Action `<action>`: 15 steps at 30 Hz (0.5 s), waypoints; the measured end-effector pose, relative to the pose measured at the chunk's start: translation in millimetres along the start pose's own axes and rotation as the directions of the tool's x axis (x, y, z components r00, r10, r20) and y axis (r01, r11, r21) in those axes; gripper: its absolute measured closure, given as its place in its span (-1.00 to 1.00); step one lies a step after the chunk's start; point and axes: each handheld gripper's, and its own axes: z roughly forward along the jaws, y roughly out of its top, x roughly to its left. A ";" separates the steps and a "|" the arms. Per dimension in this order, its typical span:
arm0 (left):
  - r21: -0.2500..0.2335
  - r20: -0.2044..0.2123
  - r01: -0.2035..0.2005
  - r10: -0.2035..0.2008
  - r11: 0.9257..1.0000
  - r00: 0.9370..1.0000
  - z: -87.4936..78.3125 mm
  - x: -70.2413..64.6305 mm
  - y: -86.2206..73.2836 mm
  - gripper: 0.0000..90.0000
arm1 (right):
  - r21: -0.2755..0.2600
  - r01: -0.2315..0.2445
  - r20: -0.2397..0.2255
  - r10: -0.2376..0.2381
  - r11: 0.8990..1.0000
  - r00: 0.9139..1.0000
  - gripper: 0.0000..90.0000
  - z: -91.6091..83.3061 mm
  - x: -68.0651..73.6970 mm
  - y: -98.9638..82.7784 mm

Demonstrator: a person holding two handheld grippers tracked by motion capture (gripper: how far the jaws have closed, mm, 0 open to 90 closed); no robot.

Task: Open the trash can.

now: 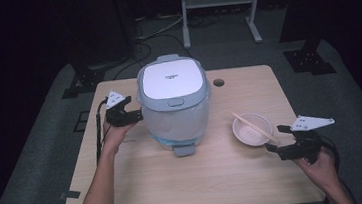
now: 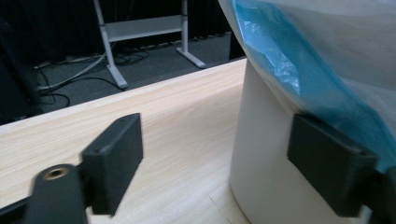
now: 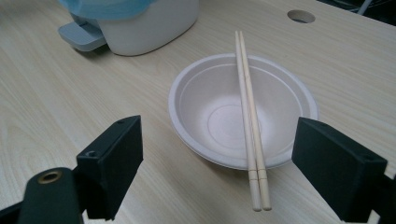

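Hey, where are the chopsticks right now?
In the high view the chopsticks lie across the rim of the white bowl on the table's right side, between the rice cooker and the right tongs.

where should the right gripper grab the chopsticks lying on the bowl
Judging by their pose, take the chopsticks by the near ends that stick out past the rim of the bowl. They lie side by side across it, and those ends hang free above the table, so there is room beneath. The right gripper, open, already faces them; come in low from the near side with one of the fingers on each side.
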 end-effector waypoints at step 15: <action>0.043 0.044 -0.088 0.086 0.995 0.995 -53.2 -25.9 -20.7 -0.70 | -0.009 0.002 0.002 -0.002 1.000 1.000 -0.67 -2.6 1.3 0.5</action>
